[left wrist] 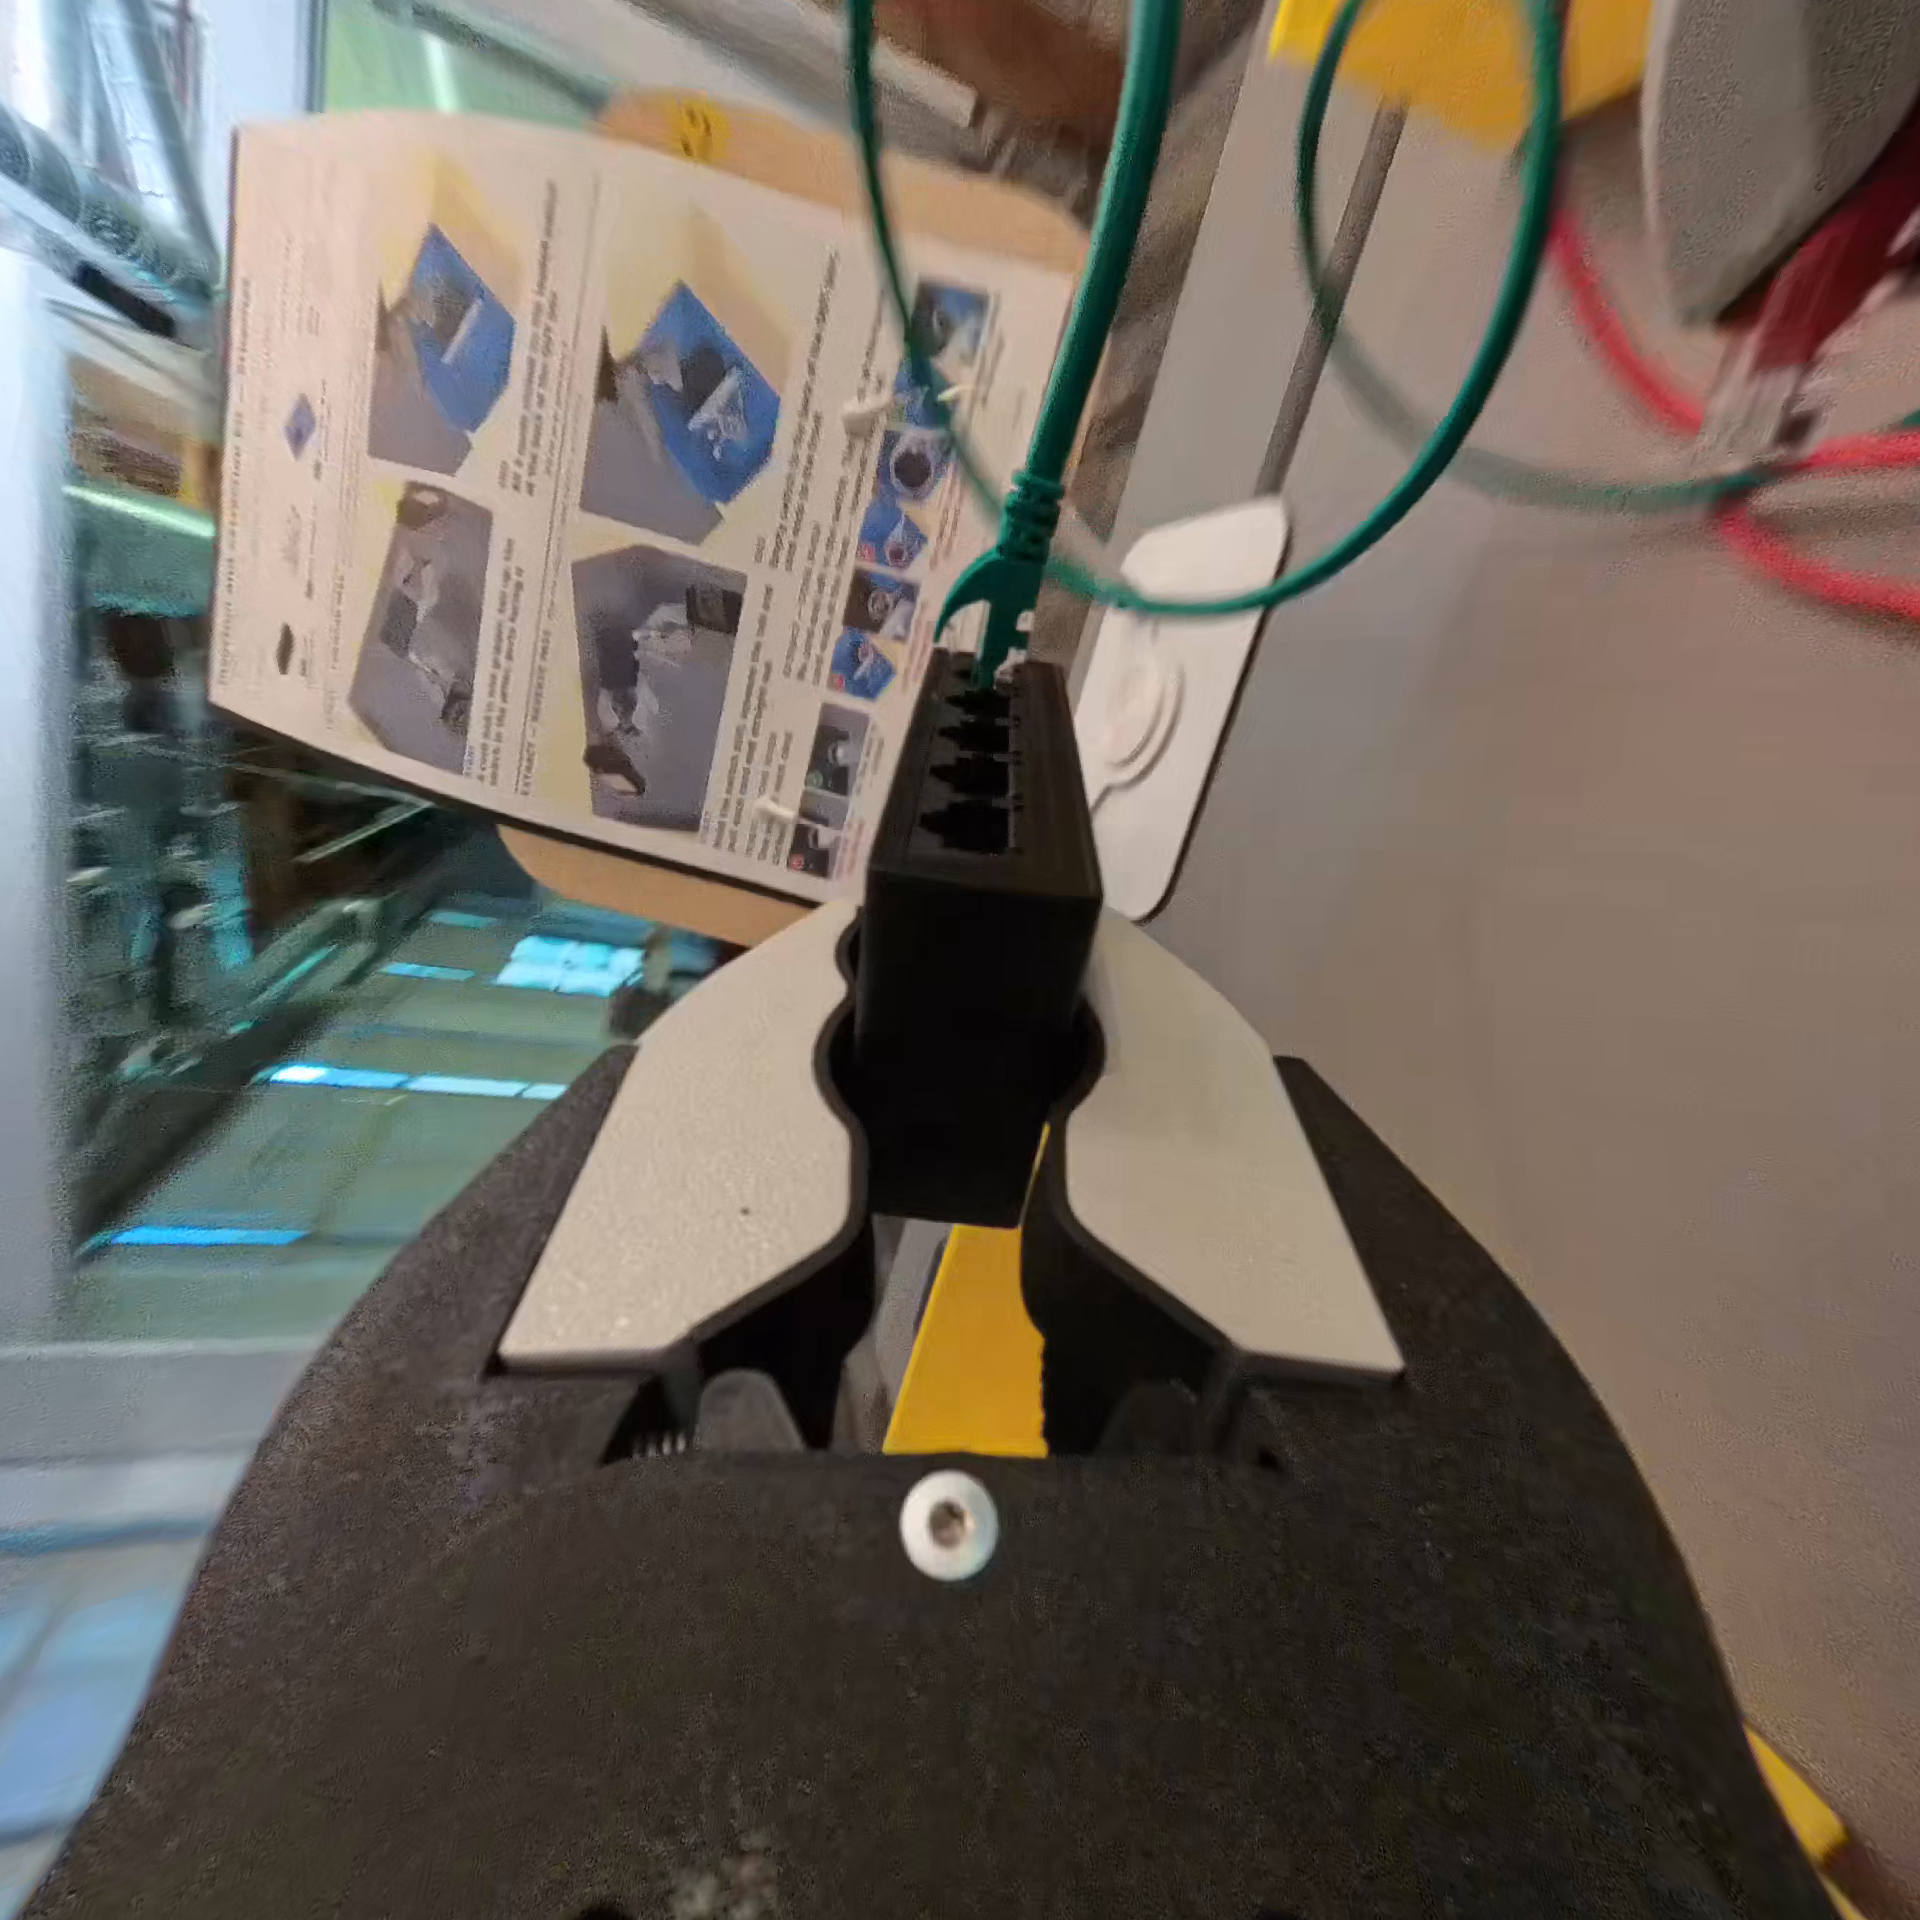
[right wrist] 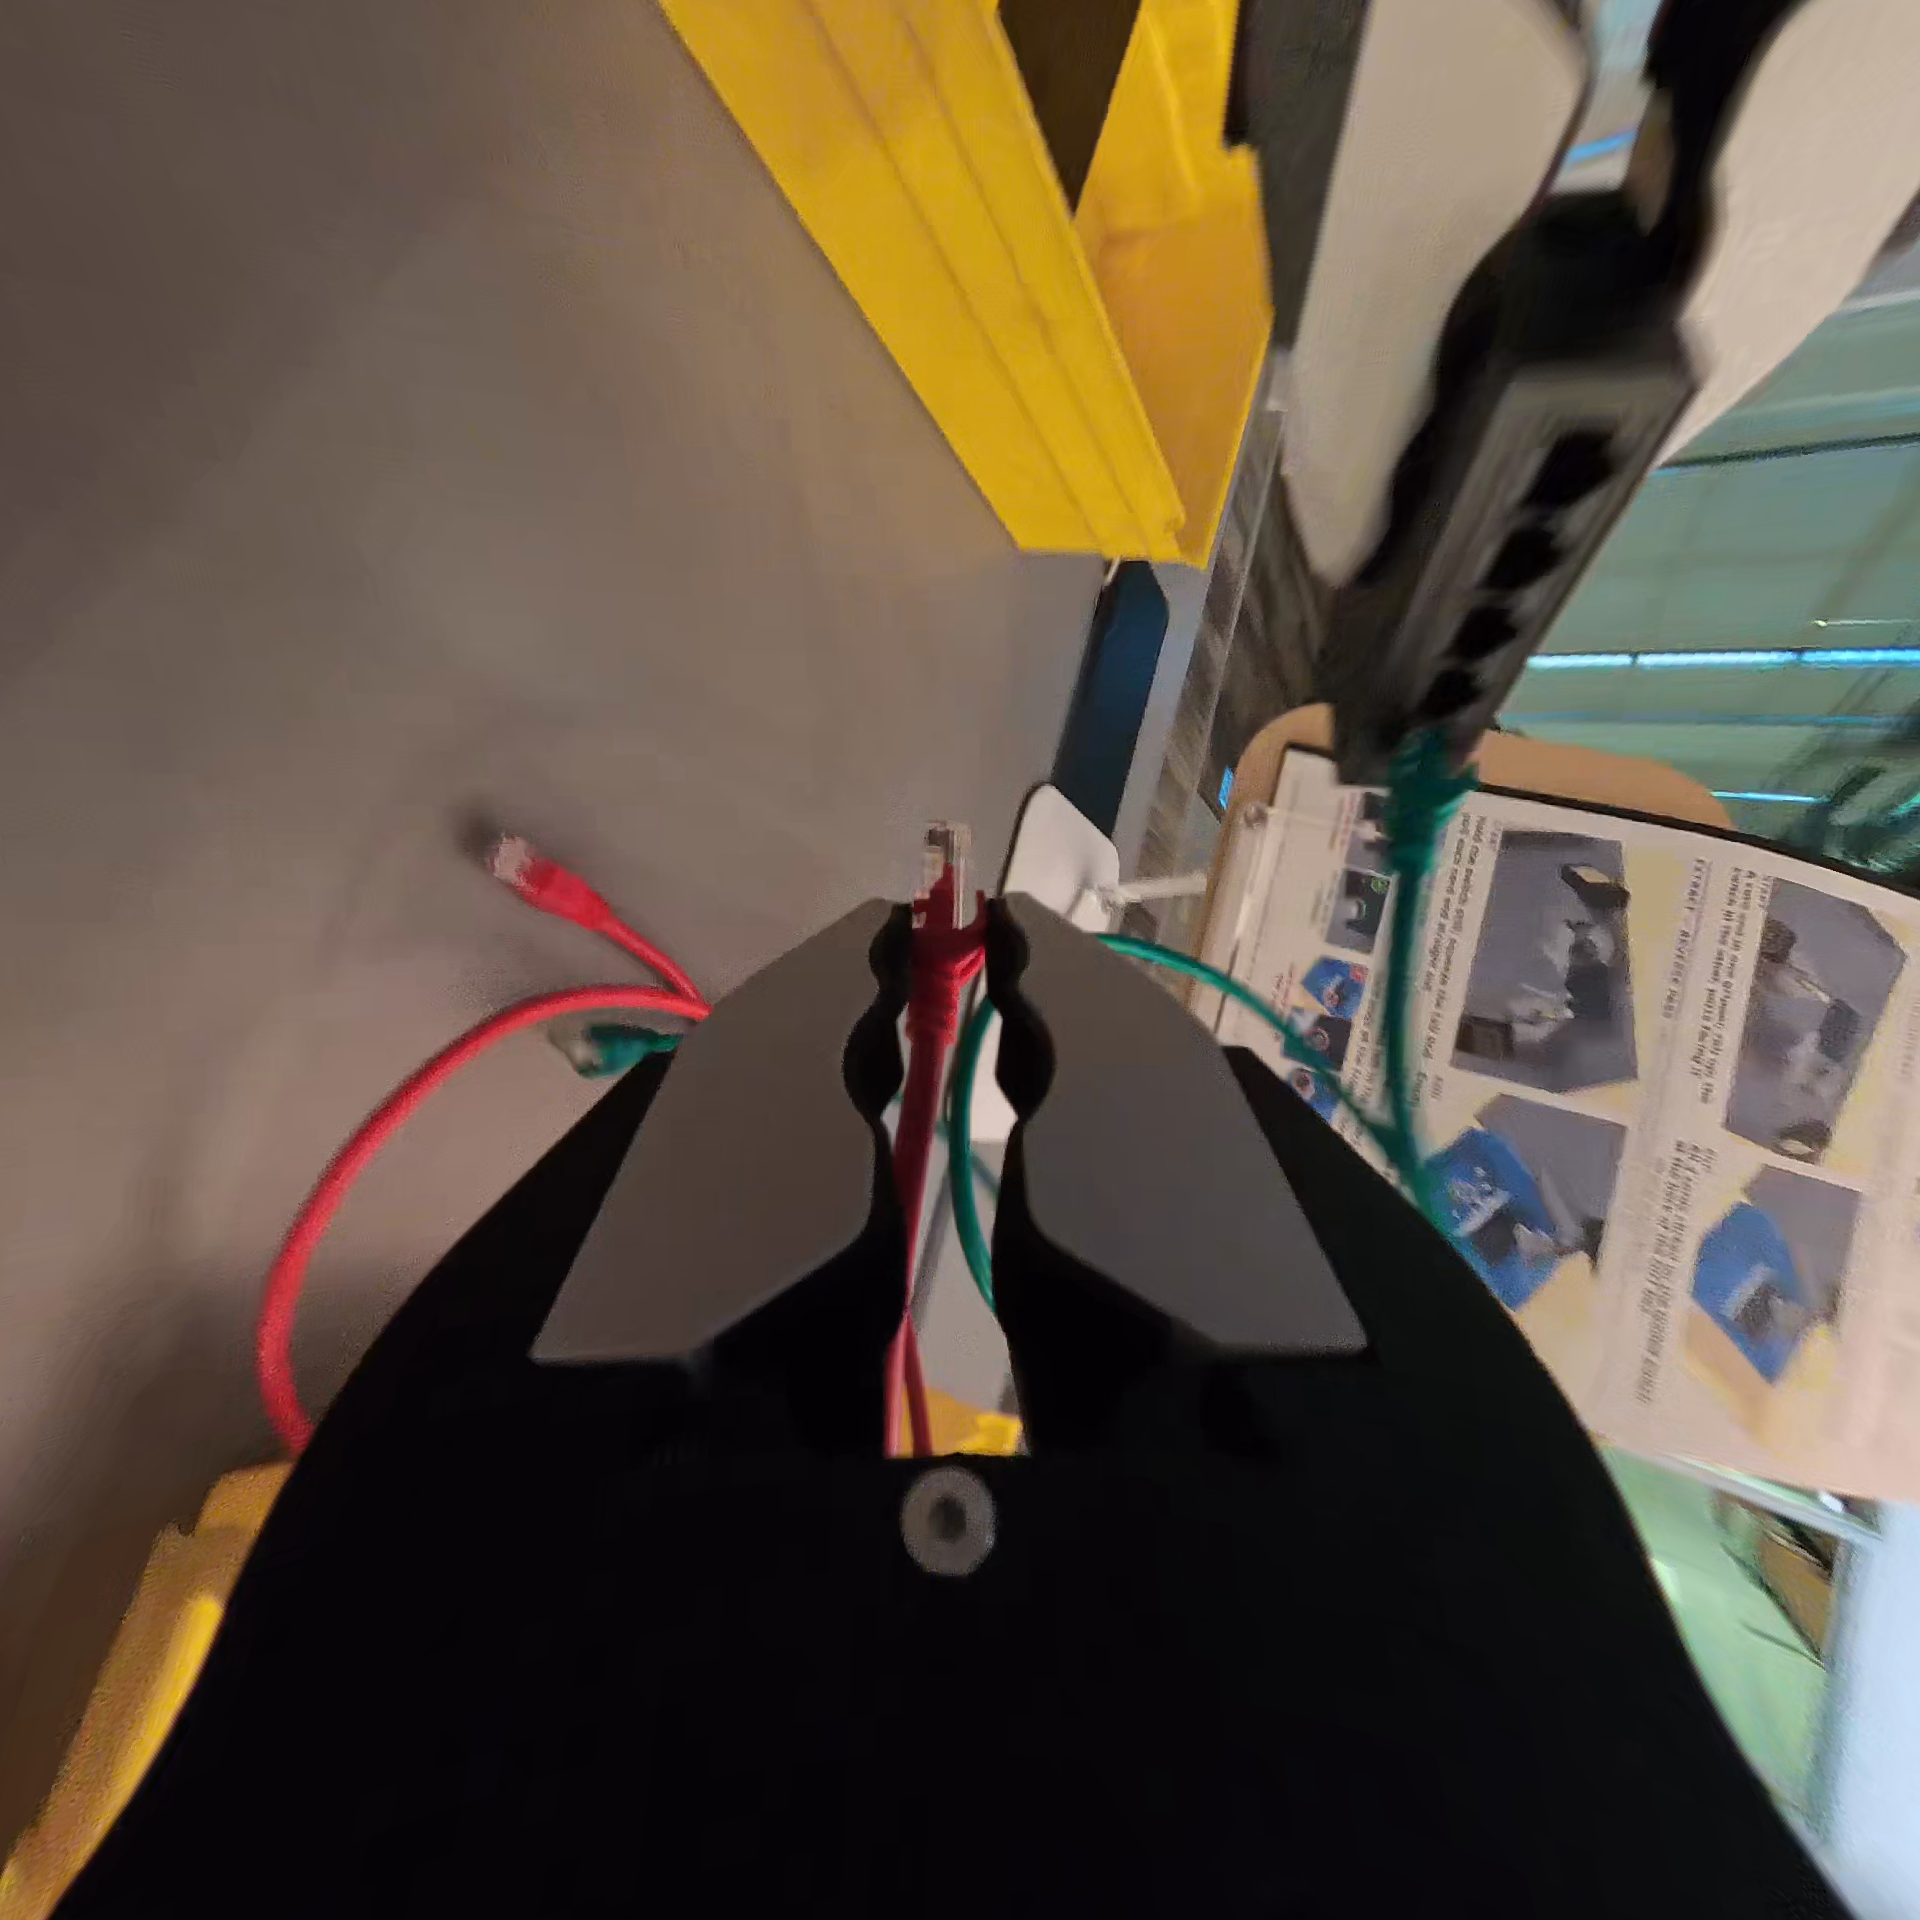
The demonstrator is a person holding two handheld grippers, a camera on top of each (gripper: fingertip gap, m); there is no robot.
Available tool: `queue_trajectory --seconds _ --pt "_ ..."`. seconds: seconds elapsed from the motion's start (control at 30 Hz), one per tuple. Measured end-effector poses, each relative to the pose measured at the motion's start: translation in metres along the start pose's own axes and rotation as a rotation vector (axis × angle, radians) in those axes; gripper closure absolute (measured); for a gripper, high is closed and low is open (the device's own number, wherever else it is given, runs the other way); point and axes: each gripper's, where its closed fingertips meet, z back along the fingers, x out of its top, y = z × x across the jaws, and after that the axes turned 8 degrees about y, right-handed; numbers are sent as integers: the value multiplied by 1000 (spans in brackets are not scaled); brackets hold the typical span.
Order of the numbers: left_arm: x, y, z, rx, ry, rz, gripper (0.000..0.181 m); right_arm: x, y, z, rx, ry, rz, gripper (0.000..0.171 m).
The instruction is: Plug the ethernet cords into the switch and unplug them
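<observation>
The left gripper [left wrist: 971,997] has its fingers closed around the black switch [left wrist: 982,925], which is held in the air with its row of ports facing away from the camera. A green cord [left wrist: 1081,353] is already plugged in the farthest port, at 12 o'clock from the switch body, and the other ports look empty.

The right gripper [right wrist: 948,935] has its fingers narrow and pinching the boot of a red cord [right wrist: 940,951], with the clear plug [right wrist: 948,842] standing out past the tips. In the right wrist view the switch [right wrist: 1507,540] is at about 1 o'clock, well apart from the plug.

Several things could go wrong, in my judgement. The plug is held only by its soft boot, so it may tilt when it meets the port edge and then not click. I cannot tell which way the latch tab faces; if it is wrong, the plug will not enter. The green cord loops near the right fingers and beside the red cord, and it could catch and pull on the switch. The other red end [right wrist: 530,868] and a green end [right wrist: 608,1047] lie on the grey tabletop [right wrist: 364,468] at 9 o'clock, and may drag.
</observation>
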Motion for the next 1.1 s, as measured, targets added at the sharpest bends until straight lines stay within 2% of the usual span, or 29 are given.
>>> queue_trajectory --seconds 0.07,0.17,0.27,0.33,0.43,0.47,0.5,0.53,0.6,0.67,0.7,0.8,0.9,1.1 --pt "-2 20 18 43 -74 14 151 1 -9 10 3 -78 -76 156" --pt "-4 32 26 83 -74 27 151 -31 -30 50 -10 -103 -237 156" --pt "-12 36 23 138 -8 -24 151 -114 -46 106 -120 66 -471 156" --pt "-16 37 20 150 19 -37 151 -162 -31 131 -93 156 -650 156" --pt "-18 38 20 134 27 -13 151 -201 -16 140 -71 197 -778 156" --pt "-20 39 20 136 36 -10 151 -212 -18 140 -101 225 -789 156" --pt "-22 40 19 140 45 -12 151 -225 -33 145 -217 269 -785 156" --pt "-25 41 19 139 55 -13 151 -225 -50 153 -325 241 -782 156" --pt "-28 41 17 128 66 -5 151 -195 -82 175 -503 64 -731 157" --pt "-29 38 13 111 68 -2 151 -158 -95 189 -546 -64 -691 157" --pt "-30 37 12 104 70 0 151 -146 -101 193 -580 -73 -667 157" --pt "-34 37 9 96 78 9 151 -118 -112 179 -563 -17 -572 157" --pt "-38 40 9 97 86 17 151 -105 -144 172 -546 37 -486 157" --pt "-43 40 7 76 91 30 151 -112 -211 205 -506 198 -437 157"
